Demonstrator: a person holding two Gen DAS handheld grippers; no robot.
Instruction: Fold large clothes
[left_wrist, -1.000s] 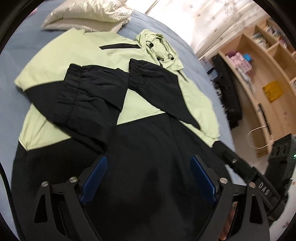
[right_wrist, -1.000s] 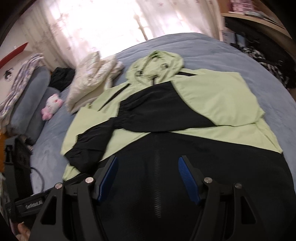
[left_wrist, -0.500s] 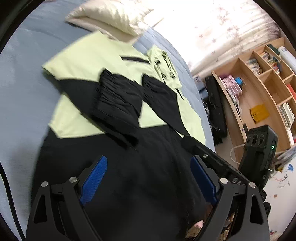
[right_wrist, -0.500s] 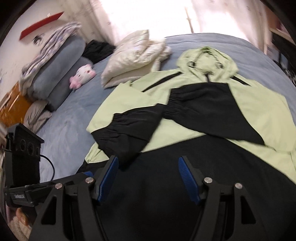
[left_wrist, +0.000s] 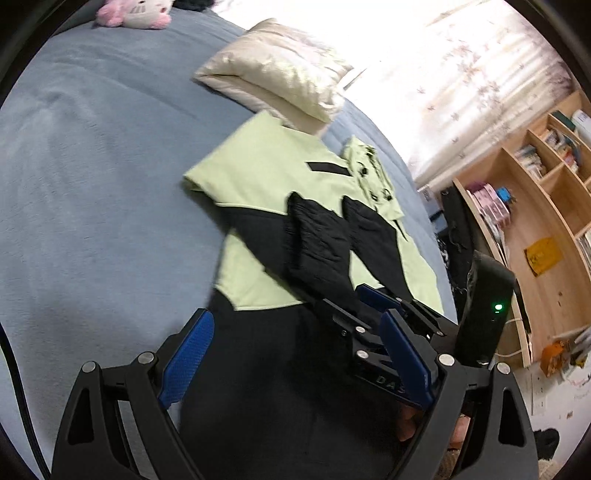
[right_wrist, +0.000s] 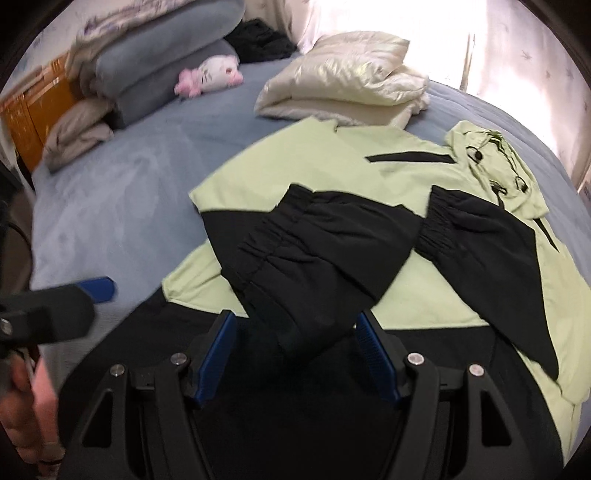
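A light-green and black hooded jacket (left_wrist: 266, 173) lies flat on the blue bed, both black sleeves folded across its chest; it also shows in the right wrist view (right_wrist: 332, 173). Its black lower part (left_wrist: 280, 398) is under both grippers. My left gripper (left_wrist: 295, 350) is open and empty above the black hem at the jacket's left side. My right gripper (right_wrist: 295, 343) is open and empty above the hem near the folded left sleeve (right_wrist: 314, 251). The right gripper also shows in the left wrist view (left_wrist: 373, 306), and the left gripper's blue fingertip (right_wrist: 98, 288) shows in the right wrist view.
The blue bed cover (left_wrist: 92, 206) stretches left. A cream folded quilt (right_wrist: 351, 85) lies beyond the jacket, with grey pillows (right_wrist: 155, 70) and a pink-white plush toy (right_wrist: 210, 74) at the headboard. Wooden shelves (left_wrist: 535, 206) stand to the right of the bed.
Both grippers have swung to the left over the jacket's black lower part. The right gripper now sits close beside the left one. Both stay open and empty.
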